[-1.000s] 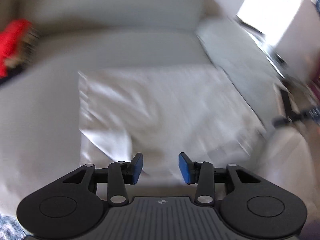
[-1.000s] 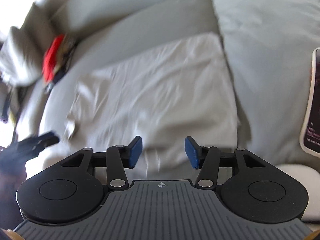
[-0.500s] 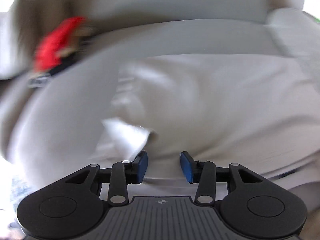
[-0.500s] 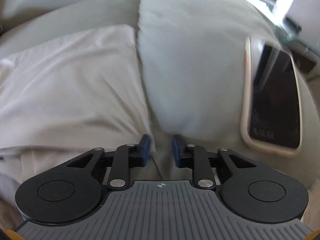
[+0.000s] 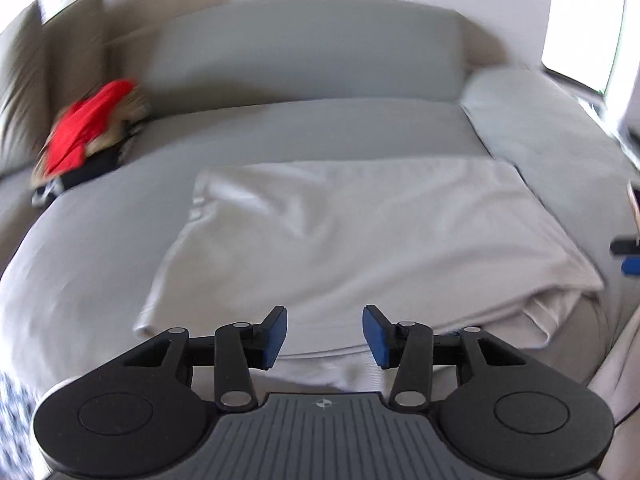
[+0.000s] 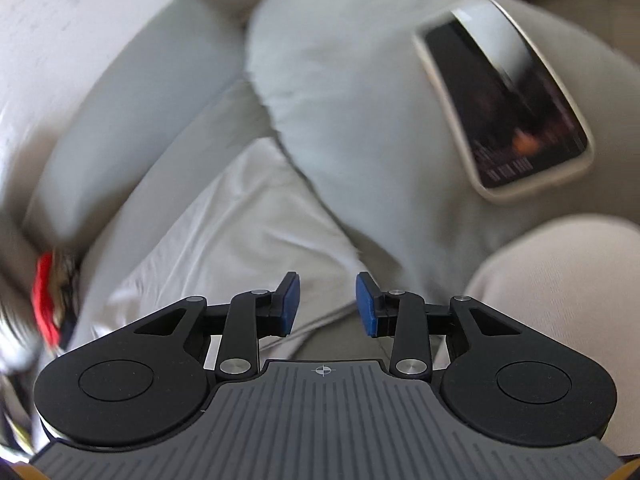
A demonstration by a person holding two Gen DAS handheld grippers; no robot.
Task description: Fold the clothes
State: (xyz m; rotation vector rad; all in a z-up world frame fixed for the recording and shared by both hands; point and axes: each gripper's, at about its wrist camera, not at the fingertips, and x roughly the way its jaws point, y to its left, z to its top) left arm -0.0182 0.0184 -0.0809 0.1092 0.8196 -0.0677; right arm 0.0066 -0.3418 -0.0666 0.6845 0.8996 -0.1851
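A white garment [image 5: 360, 240] lies folded into a rough rectangle on the grey sofa seat [image 5: 100, 264]. My left gripper [image 5: 325, 334] hovers over the garment's near edge, open, with nothing gripped between its blue pads. The right gripper [image 6: 328, 304] hangs over the garment's near right corner [image 6: 248, 220], where the cloth meets a grey cushion [image 6: 360, 120]. Its jaws are opening, and cloth shows below the gap without being pinched. In the left wrist view the right gripper's fingertips [image 5: 630, 266] peek in at the right edge.
A phone in a pale case [image 6: 508, 108] rests on the grey cushion to the right. A heap of red and dark clothes [image 5: 88, 136] sits at the sofa's back left. The backrest [image 5: 304, 48] runs behind, and a beige cushion [image 6: 560, 300] lies near right.
Both views swung and dropped toward the garment's near edge. The right gripper rolled and moved to the right corner beside the phone; its jaws narrowed, then widened again. The left jaws spread slightly.
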